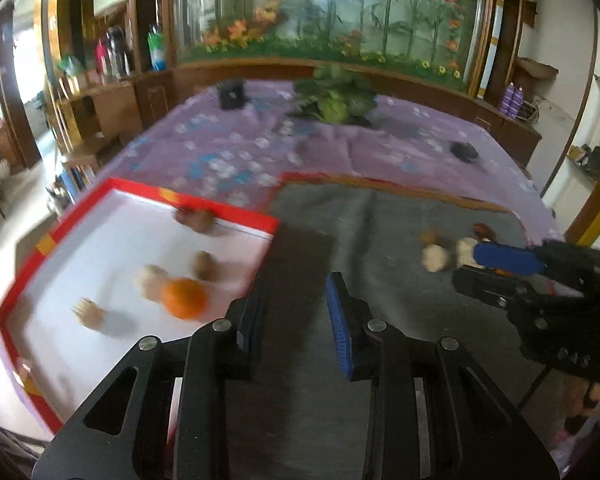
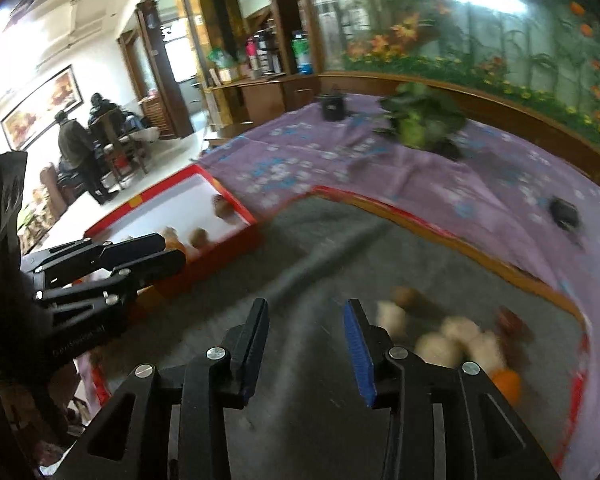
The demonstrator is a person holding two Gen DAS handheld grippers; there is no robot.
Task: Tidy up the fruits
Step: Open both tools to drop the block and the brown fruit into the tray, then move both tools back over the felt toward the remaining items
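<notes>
nearest, left tongs [image 1: 296, 304] parted and empty above grey cloth [image 1: 360, 240]. right tongs [image 2: 306, 320] likewise parted, gripping nothing. just left of the left tongs, red-rimmed white tray [image 1: 204, 208] holding an orange [image 1: 185, 298], a pale round fruit [image 1: 150, 280] touching it, a tan fruit [image 1: 89, 314] near the front and brown fruits [image 1: 203, 265] further in. right of the right tongs, a loose heap of pale fruits [image 2: 440, 346] on the grey cloth, with a second orange [image 2: 507, 385] at its near edge; kinds too blurred to name. beyond, purple flowered cloth [image 1: 228, 140] over the desk, then a leafy green plant [image 1: 336, 98] and a dark pot [image 1: 231, 94].
</notes>
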